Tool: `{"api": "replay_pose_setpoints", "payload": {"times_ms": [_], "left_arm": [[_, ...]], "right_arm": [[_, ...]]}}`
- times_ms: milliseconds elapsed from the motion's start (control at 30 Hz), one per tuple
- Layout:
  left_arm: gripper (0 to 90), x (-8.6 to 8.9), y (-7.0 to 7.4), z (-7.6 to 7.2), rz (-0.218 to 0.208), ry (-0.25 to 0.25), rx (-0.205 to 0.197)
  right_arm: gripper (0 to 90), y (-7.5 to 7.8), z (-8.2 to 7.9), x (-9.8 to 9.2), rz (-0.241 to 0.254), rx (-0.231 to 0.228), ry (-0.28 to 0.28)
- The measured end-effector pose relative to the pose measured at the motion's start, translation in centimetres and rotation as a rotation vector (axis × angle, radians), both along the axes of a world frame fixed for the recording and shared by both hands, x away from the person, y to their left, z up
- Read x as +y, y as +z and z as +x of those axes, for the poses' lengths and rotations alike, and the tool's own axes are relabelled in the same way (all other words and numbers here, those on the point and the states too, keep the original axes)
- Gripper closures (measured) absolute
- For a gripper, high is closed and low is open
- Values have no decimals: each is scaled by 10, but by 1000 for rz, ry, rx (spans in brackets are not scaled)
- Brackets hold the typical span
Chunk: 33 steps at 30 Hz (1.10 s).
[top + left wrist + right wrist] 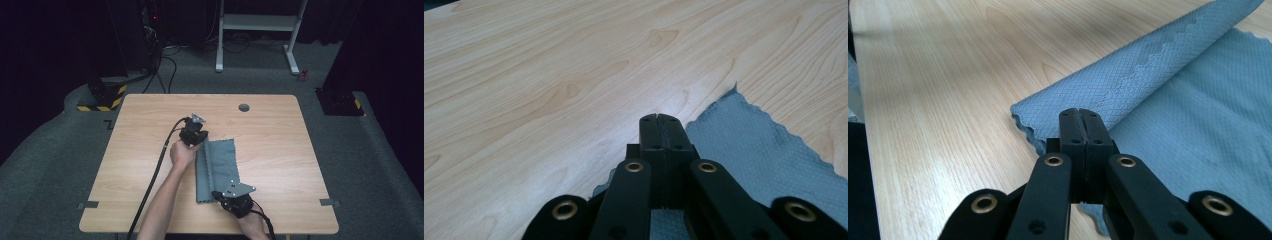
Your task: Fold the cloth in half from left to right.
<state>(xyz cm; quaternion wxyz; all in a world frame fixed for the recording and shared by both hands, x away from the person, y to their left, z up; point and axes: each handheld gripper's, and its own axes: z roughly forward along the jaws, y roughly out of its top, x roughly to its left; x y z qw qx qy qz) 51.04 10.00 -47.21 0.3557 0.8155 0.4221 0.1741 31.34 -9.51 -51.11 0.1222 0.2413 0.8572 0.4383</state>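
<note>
Two grippers, left [658, 118] and right [1081, 112], fingers closed; one grey cloth [220, 162], one table [280, 150].

Left gripper [200, 141]: jaws pressed together, held by the left hand [182, 153] just behind it.
Right gripper [218, 194]: jaws pressed together, pointing away from the person.
</note>
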Motion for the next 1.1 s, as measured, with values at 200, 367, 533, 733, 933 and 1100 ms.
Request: {"api": "replay_pose_setpoints", "payload": {"times_ms": [200,367,533,733,933,1100], "left_arm": [[900,-19,-3,3,8,-15,4],[900,-30,-9,6,5,-16,15],[900,-40,-13,7,16,-27,17],[900,-49,-15,8,23,-28,20],[900,-57,-18,9,19,-38,17],[900,-61,-21,10,23,-37,22]], "right_arm": [[900,-2,-1,-16,8,11,-35],[900,-4,-2,-26,9,15,-57],[900,-6,-4,-34,5,19,-74],[900,-5,-5,-40,-4,13,-93],[900,-3,-8,-48,-18,0,-111],[900,-6,-8,-51,-23,12,-123]]}}
